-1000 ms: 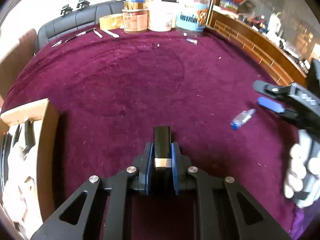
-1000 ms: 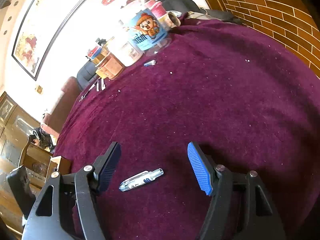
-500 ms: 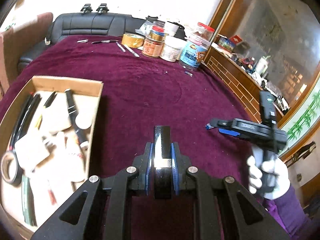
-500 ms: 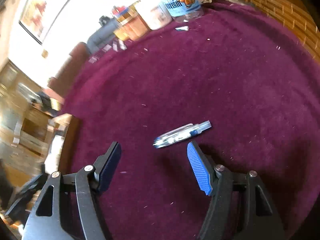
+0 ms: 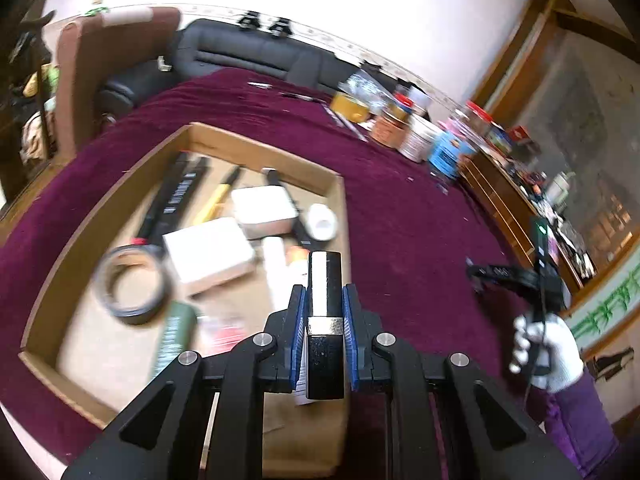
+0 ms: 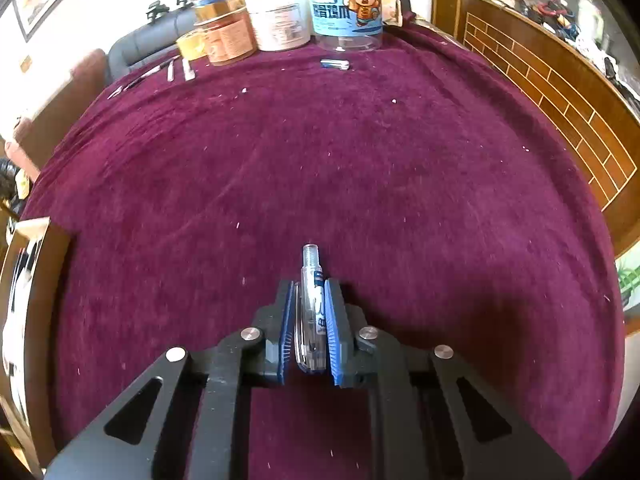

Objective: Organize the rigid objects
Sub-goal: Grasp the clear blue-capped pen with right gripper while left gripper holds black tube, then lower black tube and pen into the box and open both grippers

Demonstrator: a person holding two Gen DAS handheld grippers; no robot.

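My left gripper (image 5: 324, 300) is shut on a black rectangular tube with a gold band (image 5: 325, 280) and holds it above the right side of an open cardboard box (image 5: 256, 152). The box holds a tape roll (image 5: 130, 284), white boxes (image 5: 208, 250), pens and other items. My right gripper (image 6: 307, 300) is shut on a clear pen with a blue label (image 6: 310, 280), just above the purple tablecloth (image 6: 360, 160). The right gripper also shows in the left wrist view (image 5: 504, 274), held by a white-gloved hand.
Jars and tubs (image 6: 280, 16) stand along the far table edge, with a blue-labelled clear tub (image 6: 348, 4), a small blue item (image 6: 335, 64) and pens (image 6: 176, 70) nearby. A black sofa (image 5: 248, 52) and brown chair (image 5: 100, 64) lie beyond. The box edge (image 6: 36, 280) shows at left.
My left gripper has carried the black tube leftward over the cardboard box. My right gripper has closed on the clear pen, which lay loose on the cloth between its open fingers before.
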